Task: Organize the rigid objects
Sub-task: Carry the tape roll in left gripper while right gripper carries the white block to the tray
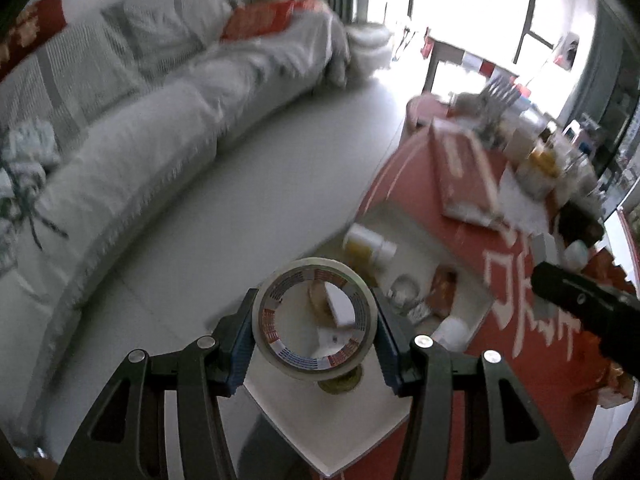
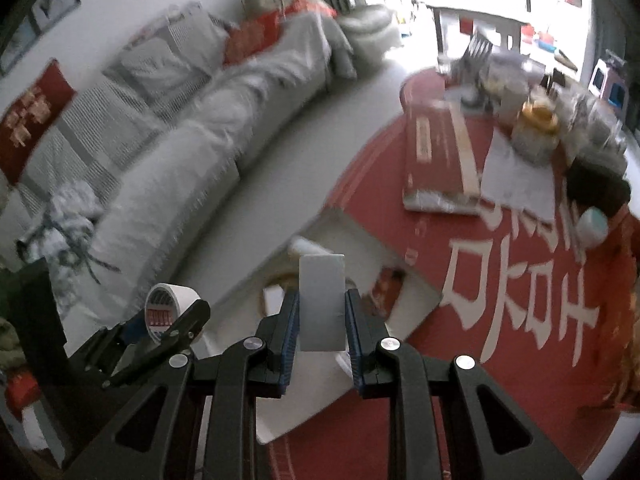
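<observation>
My left gripper (image 1: 315, 322) is shut on a roll of clear tape (image 1: 280, 344) and holds it upright above a white tray (image 1: 352, 440). The tape roll also shows in the right wrist view (image 2: 166, 306), at the left. My right gripper (image 2: 322, 312) is shut on a flat grey-white box (image 2: 322, 300) and holds it upright above the same tray (image 2: 340, 236). In the tray lie a white bottle with a yellow label (image 1: 366, 244), an orange packet (image 1: 442, 294) and other small items, blurred.
The tray sits at the near edge of a red round table (image 2: 500, 380) with white characters. A long red box (image 2: 436, 160), white paper (image 2: 516, 184), jars and clutter (image 2: 536, 124) fill its far side. A grey sofa (image 2: 180, 152) runs along the left, across pale floor.
</observation>
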The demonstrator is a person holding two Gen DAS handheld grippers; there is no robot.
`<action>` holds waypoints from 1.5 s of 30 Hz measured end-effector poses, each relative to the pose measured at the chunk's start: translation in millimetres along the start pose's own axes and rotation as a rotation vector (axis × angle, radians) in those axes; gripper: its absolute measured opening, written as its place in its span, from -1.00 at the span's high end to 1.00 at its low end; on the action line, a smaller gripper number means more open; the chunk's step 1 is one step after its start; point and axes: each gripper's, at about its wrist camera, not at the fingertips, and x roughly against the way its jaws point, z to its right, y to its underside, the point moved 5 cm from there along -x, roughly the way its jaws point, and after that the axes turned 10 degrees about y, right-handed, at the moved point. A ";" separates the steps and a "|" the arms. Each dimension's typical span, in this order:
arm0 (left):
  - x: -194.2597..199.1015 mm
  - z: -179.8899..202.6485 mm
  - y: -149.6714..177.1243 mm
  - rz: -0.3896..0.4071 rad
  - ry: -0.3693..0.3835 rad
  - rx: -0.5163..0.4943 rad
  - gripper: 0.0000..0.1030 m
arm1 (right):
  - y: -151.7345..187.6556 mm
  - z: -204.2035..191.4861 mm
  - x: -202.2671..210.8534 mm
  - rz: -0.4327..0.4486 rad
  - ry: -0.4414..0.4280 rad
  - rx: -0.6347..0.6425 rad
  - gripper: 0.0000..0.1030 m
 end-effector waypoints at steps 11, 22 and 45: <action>-56.7 -3.3 16.1 -0.097 -0.034 0.025 -0.09 | 14.6 9.4 -62.8 -0.128 0.044 0.003 0.54; -66.0 -5.6 14.2 -0.119 -0.035 0.026 -0.09 | 16.2 2.8 -74.0 -0.152 0.045 0.019 0.54; -88.9 -13.5 22.9 -0.173 -0.050 0.029 -0.41 | 18.4 -10.1 -113.5 -0.226 0.048 0.055 0.54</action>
